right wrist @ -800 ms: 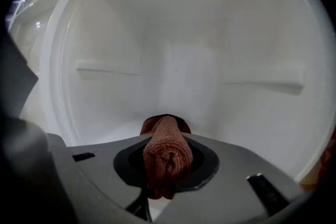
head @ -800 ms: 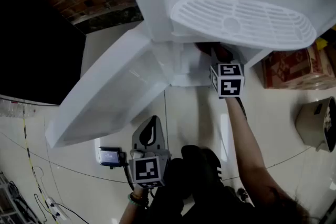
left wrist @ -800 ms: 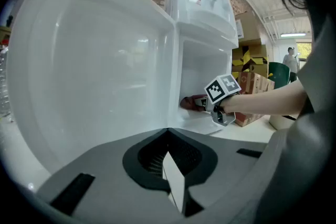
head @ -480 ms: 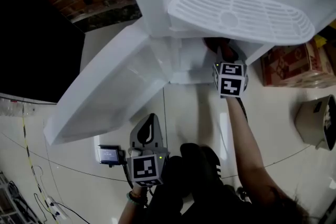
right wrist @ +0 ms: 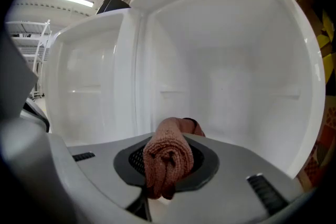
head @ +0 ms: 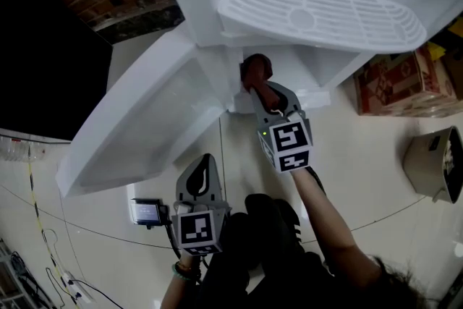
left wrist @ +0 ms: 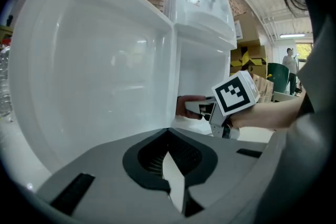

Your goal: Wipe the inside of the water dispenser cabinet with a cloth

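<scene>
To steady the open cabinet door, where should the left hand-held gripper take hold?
Probably the free edge of the door, coming from the near side: it stands swung wide, and that raised rim is a thin lip nearest the left hand-held gripper.

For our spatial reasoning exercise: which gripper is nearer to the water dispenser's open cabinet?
Right. The right gripper holds the cloth at the cabinet mouth; the left gripper hangs back beside the open door, near the person's body.

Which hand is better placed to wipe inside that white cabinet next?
Right. The right tool grips the brown cloth at the open cabinet; the left tool is empty, held back from it.
</scene>
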A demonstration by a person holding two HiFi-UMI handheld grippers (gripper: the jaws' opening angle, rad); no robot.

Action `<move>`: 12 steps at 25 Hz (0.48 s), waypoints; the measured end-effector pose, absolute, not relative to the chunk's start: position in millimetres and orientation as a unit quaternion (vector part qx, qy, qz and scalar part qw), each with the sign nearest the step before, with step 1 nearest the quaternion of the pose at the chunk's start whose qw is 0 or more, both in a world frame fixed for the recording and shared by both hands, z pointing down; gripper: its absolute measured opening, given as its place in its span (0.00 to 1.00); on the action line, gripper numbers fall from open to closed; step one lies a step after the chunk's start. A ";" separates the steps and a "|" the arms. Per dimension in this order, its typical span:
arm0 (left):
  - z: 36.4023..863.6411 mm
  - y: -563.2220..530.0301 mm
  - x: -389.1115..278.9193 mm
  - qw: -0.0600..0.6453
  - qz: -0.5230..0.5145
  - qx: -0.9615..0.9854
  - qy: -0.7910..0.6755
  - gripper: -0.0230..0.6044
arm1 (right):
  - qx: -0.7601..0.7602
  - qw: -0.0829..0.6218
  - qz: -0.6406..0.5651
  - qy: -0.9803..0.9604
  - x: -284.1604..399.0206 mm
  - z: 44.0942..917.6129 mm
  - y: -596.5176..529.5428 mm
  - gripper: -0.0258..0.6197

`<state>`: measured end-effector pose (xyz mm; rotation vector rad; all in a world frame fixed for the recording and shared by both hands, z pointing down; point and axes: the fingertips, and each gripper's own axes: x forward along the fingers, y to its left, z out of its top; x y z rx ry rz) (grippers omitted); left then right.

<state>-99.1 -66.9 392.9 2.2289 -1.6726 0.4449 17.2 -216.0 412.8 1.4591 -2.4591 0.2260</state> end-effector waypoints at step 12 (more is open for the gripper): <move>391.5 -63.1 -101.9 0.156 0.152 0.781 -0.585 0.04 | 0.634 0.190 0.119 -0.740 158.1 451.4 -209.6 0.16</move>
